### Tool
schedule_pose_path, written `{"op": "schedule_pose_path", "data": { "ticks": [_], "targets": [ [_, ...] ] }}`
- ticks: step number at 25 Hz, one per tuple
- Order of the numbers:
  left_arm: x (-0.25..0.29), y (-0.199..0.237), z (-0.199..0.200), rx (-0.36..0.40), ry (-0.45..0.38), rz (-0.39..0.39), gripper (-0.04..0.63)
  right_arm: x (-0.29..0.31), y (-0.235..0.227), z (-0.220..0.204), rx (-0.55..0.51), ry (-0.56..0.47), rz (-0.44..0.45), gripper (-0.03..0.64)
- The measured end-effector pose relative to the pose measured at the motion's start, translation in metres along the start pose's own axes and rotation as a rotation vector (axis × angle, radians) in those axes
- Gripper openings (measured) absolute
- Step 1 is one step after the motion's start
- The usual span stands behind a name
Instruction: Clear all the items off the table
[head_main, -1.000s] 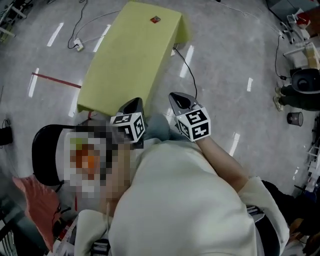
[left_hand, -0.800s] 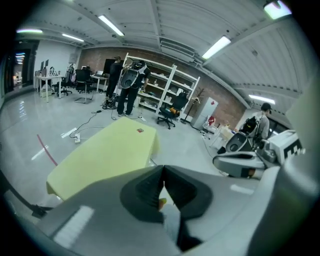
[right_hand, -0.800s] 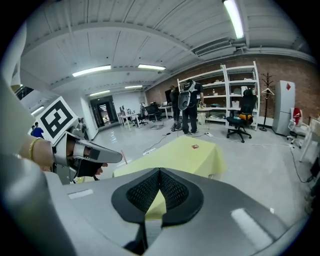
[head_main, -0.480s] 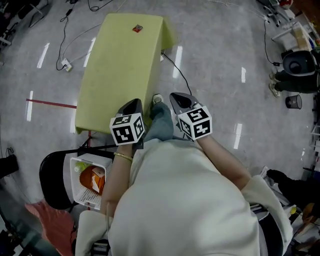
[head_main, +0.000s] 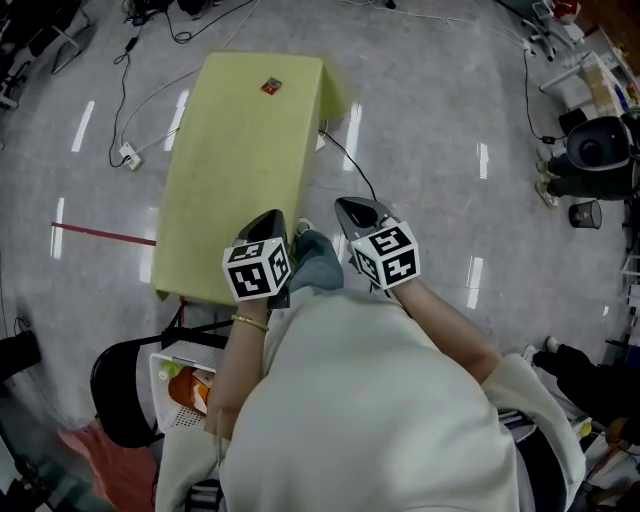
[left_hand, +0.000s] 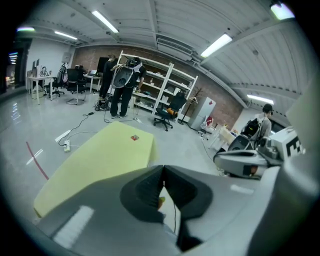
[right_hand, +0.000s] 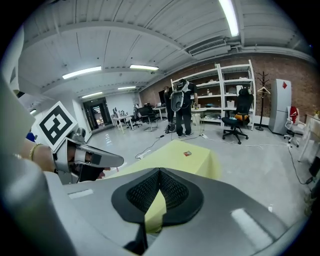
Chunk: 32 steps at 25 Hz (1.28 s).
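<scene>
My left gripper (head_main: 268, 222) and right gripper (head_main: 355, 210) both have their jaws pressed together, with nothing between them. I hold them side by side at the near end of the yellow table (head_main: 230, 180). One small red item (head_main: 271, 86) lies on the table near its far end.

A glossy grey floor (head_main: 430, 120) mirrors the long strip lights (right_hand: 82, 72) on the pale ribbed ceiling. A black cable (head_main: 347, 152) trails across it, and a white power strip (head_main: 126, 155) lies near 1 line of red tape (head_main: 105, 237). White open shelving (right_hand: 225, 92) stands along the far brick wall (right_hand: 285, 62), with a black office chair (right_hand: 239, 117) and a coat stand (right_hand: 262, 95) beside it.
</scene>
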<state>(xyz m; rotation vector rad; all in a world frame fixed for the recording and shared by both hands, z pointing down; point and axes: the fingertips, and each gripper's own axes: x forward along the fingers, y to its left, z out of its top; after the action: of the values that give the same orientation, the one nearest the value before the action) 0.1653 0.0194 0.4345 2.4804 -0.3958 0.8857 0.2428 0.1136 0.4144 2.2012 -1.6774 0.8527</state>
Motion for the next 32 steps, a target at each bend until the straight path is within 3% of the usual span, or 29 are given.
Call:
{"op": "schedule_pose_path", "data": {
  "ticks": [14, 22, 32],
  "targets": [
    [0.084, 0.024, 0.086, -0.040, 0.005, 0.023, 0.009, 0.067, -0.073, 0.060, -0.004, 0.050, 0.046, 0.000],
    [0.124, 0.034, 0.131, -0.041, 0.006, 0.040, 0.009, 0.106, -0.106, 0.101, -0.028, 0.029, 0.070, 0.000],
    [0.143, 0.044, 0.155, -0.026, 0.024, 0.072, 0.009, 0.143, -0.125, 0.135, -0.037, -0.011, 0.087, 0.000]
  ]
}}
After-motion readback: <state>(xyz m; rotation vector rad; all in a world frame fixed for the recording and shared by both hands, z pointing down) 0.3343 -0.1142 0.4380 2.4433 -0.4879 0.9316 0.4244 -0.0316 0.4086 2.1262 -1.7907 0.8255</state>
